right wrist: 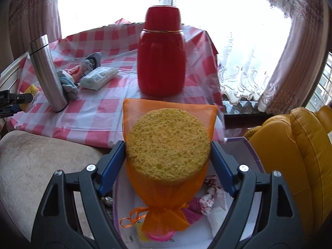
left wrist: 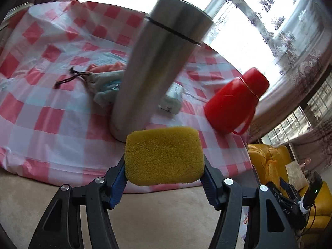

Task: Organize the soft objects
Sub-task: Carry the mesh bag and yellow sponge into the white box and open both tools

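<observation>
My left gripper [left wrist: 164,166] is shut on a yellow rectangular sponge [left wrist: 164,157], held off the near edge of the checked tablecloth [left wrist: 51,114]. In the right wrist view my right gripper [right wrist: 168,151] is shut on a round yellow sponge [right wrist: 168,143] lying in an orange mesh bag [right wrist: 164,213] with a ribbon tie. It hangs over a clear bin [right wrist: 252,151] with pink and floral soft items [right wrist: 209,197] inside. A heap of small cloths and socks [left wrist: 105,83] and a tissue pack [right wrist: 99,78] lie on the table.
A tall steel flask [left wrist: 157,66] stands just behind the left sponge, and a red jug [right wrist: 161,58] stands on the table ahead of the right one. A yellow sofa [right wrist: 300,155] is at the right, a beige cushion [right wrist: 41,166] at the left. Curtained windows lie behind.
</observation>
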